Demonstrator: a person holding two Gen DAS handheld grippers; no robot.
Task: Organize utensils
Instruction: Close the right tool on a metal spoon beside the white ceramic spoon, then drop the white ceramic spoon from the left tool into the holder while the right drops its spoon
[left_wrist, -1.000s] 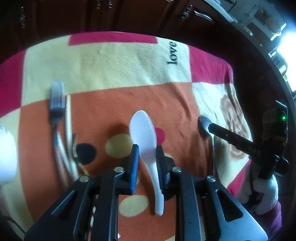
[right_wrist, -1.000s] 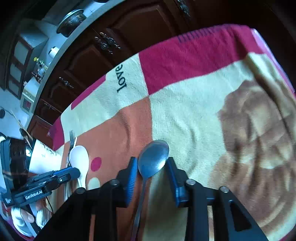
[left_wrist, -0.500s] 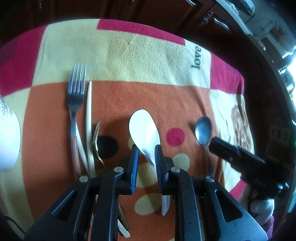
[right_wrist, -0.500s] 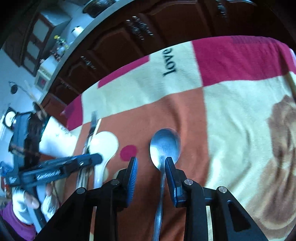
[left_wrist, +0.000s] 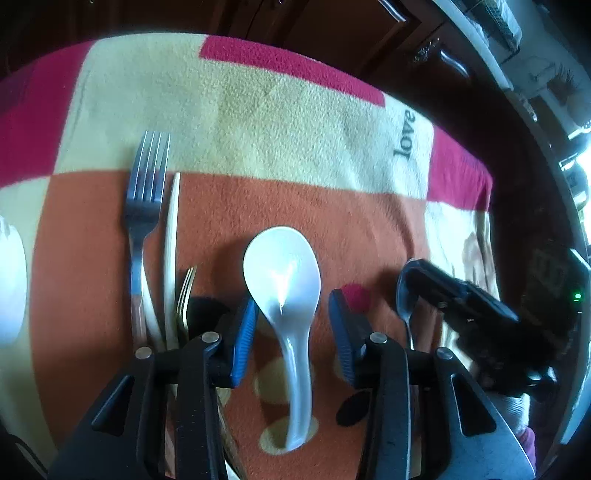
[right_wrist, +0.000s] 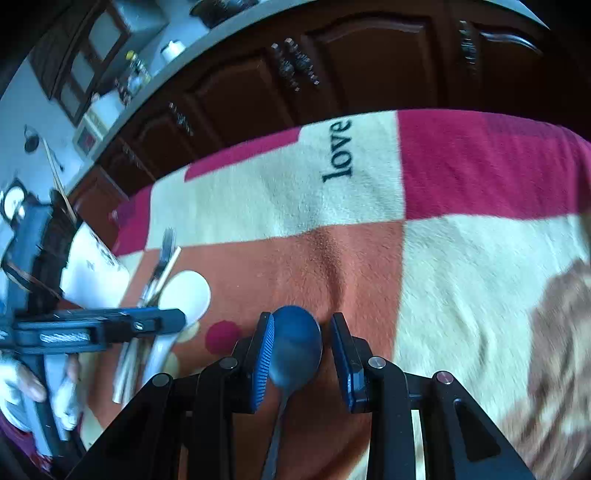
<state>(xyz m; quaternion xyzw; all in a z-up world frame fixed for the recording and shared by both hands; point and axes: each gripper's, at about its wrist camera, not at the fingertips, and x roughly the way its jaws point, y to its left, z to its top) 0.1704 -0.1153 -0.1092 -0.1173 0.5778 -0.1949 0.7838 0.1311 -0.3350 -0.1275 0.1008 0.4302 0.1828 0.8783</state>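
Left gripper (left_wrist: 291, 332) opening, white spoon (left_wrist: 286, 295) lying loose between pads on blanket (left_wrist: 258, 129), fork (left_wrist: 142, 221) at nine o'clock. Right gripper (right_wrist: 301, 354) narrow, clamping metal spoon (right_wrist: 295, 347).

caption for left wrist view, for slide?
Left gripper jaws opening around white spoon lying on patchwork blanket.
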